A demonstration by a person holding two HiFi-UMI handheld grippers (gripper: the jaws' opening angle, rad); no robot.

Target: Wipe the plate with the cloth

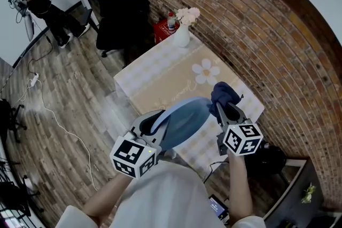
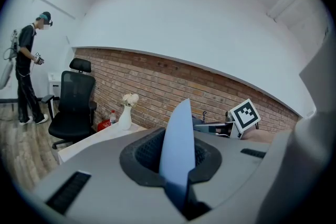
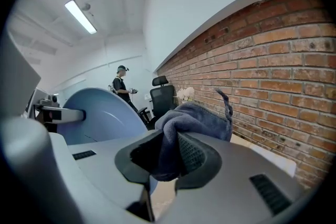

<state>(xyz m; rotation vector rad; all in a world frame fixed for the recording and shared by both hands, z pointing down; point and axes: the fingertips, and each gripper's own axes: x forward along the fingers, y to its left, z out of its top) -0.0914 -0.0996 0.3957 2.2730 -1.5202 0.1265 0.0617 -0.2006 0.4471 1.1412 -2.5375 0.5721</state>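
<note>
In the head view a vase (image 1: 182, 34) stands at the table's (image 1: 160, 80) 12 o'clock edge, with a black chair (image 1: 120, 5) beyond at 11. The plate (image 1: 184, 121) hangs on edge over the near end.

Left gripper view: the left gripper (image 2: 177, 159) pinches the plate's rim.

Right gripper view: the right gripper (image 3: 170, 157) clamps the bunched cloth (image 3: 197, 120), plate at 9 o'clock, brick wall (image 3: 273, 60) at 3.

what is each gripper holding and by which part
The left gripper pinches the blue plate by its rim, with the plate edge-on between the jaws. The right gripper clamps the dark blue cloth by a bunched fold.
</note>
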